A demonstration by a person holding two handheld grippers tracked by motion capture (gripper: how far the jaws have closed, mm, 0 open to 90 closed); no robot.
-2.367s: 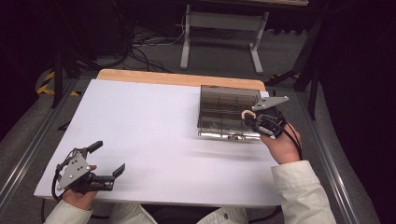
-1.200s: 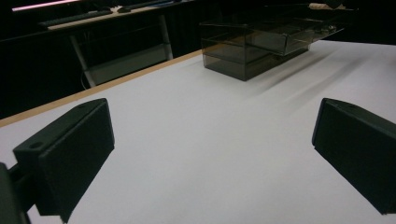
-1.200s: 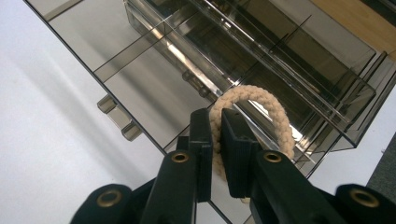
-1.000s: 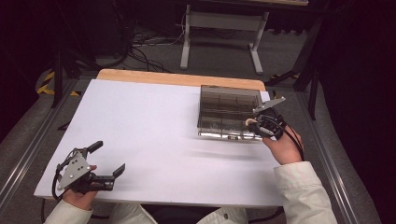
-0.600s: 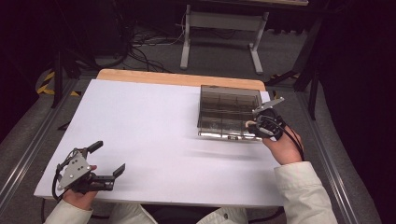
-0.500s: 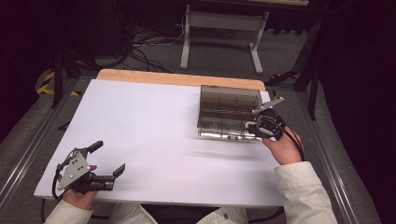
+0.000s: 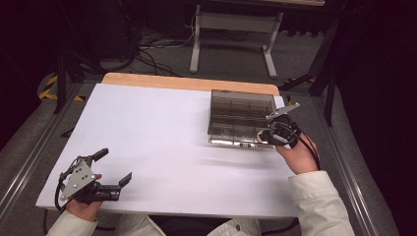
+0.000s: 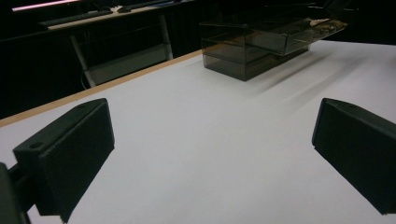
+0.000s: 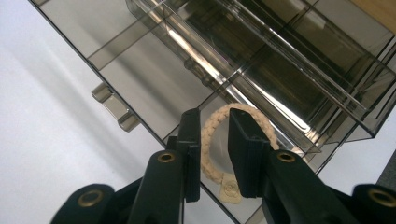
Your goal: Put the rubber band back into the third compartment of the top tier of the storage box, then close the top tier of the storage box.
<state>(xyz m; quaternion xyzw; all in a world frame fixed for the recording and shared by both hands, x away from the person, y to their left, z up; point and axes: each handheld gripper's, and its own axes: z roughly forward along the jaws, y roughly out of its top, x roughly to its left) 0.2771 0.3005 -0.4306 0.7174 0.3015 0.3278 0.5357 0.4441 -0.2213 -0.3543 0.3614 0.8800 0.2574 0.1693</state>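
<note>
Right gripper view: right tool (image 9: 212,140) stands over a near corner compartment of the smoky clear organizer box (image 9: 289,60); its jaws, just opening, straddle the cream braided bracelet (image 9: 211,151) lying on the compartment floor (pads look clear of it). High view: left tool (image 7: 101,169) gapes empty, low over the white tabletop (image 7: 167,132).

The tabletop (image 7: 162,142) is plain white with a light wooden strip along its 12 o'clock edge. The compartment box (image 7: 241,115) is smoky, see-through grey-brown. The braided bracelet (image 9: 212,140) is cream, with a matching cream tag. Both the left gripper (image 7: 114,167) and the right gripper (image 7: 267,135) are black. The sleeve (image 7: 319,206) is off-white.
</note>
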